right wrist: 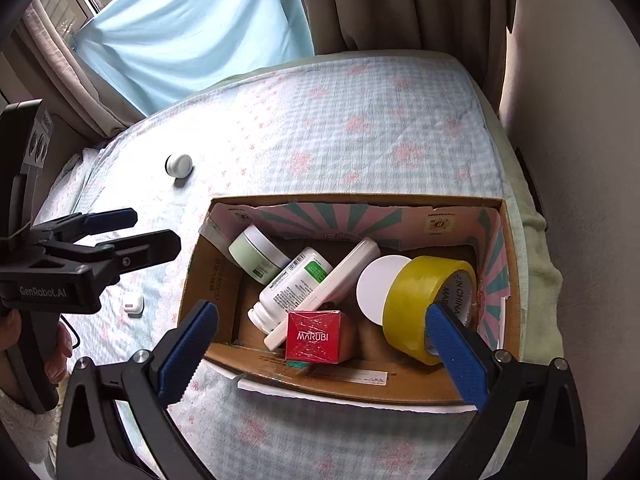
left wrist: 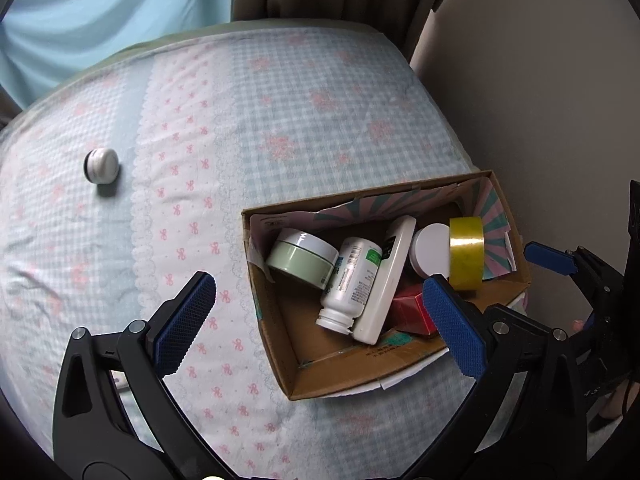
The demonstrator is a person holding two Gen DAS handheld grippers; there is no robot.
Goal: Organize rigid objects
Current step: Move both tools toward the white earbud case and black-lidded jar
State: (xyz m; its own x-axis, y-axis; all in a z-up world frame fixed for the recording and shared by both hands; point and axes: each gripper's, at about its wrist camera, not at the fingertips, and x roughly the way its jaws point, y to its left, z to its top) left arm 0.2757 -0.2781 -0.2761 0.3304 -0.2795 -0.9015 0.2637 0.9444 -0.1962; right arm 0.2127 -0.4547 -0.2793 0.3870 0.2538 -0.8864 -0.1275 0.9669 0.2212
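A cardboard box (right wrist: 224, 356) (left wrist: 280, 344) on the bed holds a green jar (right wrist: 256, 252), a white pill bottle (right wrist: 292, 284), a long white device (right wrist: 336, 284), a red Marubi box (right wrist: 314, 336), a white round lid (right wrist: 376, 284) and a yellow tape roll (right wrist: 420, 300). My right gripper (right wrist: 320, 344) is open and empty above the box's near side. My left gripper (left wrist: 320, 320) is open and empty over the box's left wall; it also shows in the right wrist view (right wrist: 136, 228). A small white round jar (left wrist: 102, 166) (right wrist: 179, 165) lies on the bed, far left of the box.
A small white charger-like object (right wrist: 133, 304) lies on the patterned bedsheet (right wrist: 360, 128) left of the box. A blue cloth (right wrist: 192, 28) and brown curtains (right wrist: 380, 4) hang behind the bed. A wall (left wrist: 540, 100) runs along the right side.
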